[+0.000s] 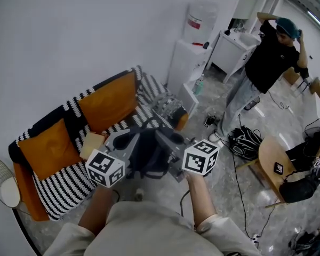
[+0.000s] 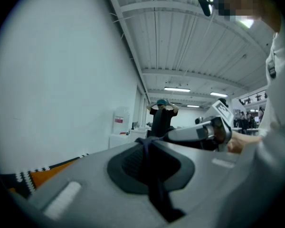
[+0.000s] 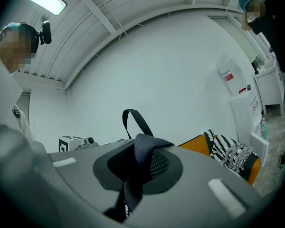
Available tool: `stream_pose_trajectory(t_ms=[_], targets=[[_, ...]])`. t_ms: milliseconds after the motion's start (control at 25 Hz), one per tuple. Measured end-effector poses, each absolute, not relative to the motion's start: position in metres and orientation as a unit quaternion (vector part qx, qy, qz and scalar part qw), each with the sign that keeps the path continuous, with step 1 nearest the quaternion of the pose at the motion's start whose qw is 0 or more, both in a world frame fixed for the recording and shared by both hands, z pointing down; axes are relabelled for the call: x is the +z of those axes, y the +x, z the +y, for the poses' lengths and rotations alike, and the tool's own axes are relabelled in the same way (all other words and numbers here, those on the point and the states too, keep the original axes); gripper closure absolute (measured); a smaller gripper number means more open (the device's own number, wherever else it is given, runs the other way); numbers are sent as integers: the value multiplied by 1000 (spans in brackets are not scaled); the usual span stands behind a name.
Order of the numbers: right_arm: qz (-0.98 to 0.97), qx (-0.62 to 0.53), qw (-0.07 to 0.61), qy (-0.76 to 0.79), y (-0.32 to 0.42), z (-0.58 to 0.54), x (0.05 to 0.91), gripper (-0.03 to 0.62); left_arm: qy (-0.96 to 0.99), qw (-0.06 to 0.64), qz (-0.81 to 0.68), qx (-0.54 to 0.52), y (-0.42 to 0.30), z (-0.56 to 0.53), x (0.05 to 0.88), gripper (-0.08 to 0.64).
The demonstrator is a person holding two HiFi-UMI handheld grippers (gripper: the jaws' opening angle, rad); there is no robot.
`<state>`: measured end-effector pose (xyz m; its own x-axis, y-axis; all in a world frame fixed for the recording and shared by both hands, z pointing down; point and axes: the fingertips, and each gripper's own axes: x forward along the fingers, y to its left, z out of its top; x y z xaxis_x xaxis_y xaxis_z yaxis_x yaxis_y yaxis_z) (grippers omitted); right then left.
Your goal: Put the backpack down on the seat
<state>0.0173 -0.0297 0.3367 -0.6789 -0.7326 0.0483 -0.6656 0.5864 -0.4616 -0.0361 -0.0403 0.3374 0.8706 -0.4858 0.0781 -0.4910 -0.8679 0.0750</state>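
A dark backpack hangs in the air between my two grippers, just in front of the sofa seat. The left gripper is shut on a thin dark strap that runs between its jaws. The right gripper is shut on a padded mesh shoulder strap. In the right gripper view the backpack's carry loop stands up above the jaws. The sofa has orange cushions and a black-and-white striped cover.
A small tan cushion lies on the sofa seat behind the backpack. At the sofa's right end stand a white cabinet and a water dispenser. A person stands beyond; a black bag, cables and a wooden chair occupy the floor at right.
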Motion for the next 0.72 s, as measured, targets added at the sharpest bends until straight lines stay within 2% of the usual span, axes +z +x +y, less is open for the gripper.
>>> stream_pose_trajectory(t_ms=[720], targets=[[891,-219,61,-392,12,-121,339,571,969,42,-243,17,-41,-135,336,554]])
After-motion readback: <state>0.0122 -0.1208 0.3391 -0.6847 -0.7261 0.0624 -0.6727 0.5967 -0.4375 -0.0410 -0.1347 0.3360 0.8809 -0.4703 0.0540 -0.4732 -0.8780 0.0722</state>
